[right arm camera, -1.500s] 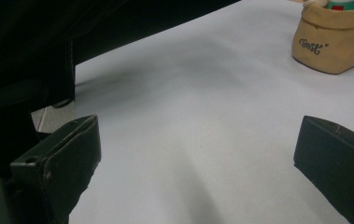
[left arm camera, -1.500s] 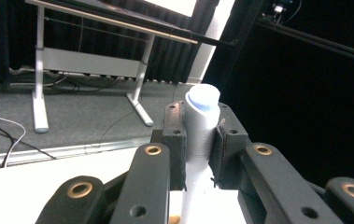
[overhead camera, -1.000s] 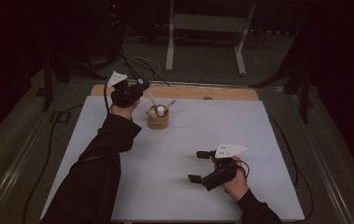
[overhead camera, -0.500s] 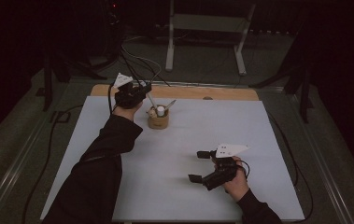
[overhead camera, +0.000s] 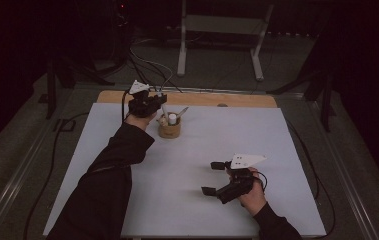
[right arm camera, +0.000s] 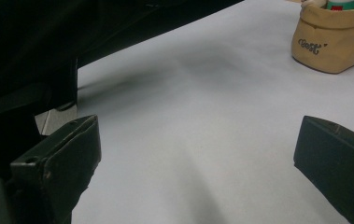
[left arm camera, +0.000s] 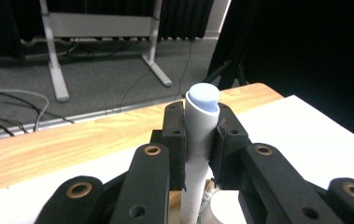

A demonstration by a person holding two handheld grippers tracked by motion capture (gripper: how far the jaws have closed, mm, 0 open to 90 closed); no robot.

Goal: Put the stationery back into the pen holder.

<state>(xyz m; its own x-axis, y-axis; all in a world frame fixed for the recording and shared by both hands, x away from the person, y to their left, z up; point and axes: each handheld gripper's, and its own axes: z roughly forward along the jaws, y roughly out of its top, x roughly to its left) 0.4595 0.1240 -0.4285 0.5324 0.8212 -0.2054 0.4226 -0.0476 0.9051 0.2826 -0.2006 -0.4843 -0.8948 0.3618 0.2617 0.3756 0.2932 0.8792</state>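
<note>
Left gripper is clamped tight on a white marker with a pale blue cap, jaws pinching it on both sides about midway up the barrel. From the high view that same left gripper sits just behind the little tan holder near the far side of the white table, and the marker leans out of the holder's top alongside a couple of other pens I can't really make out.

What's changed: honestly not much. Compared with a second ago the left hand has shifted only a hair toward the holder and the plate on top of the gripper has tipped a bit, but the grip looks the same and the marker's bottom end seems to sit in or right at the holder. My guess is it's mid pull-out or mid drop-in, can't tell which, so the marker hasn't gone anywhere yet.

Right gripper is parked near the front right of the table, well apart from everything, jaws wide apart with nothing between them. It hasn't budged. Its own camera catches the holder off in the corner.
</note>
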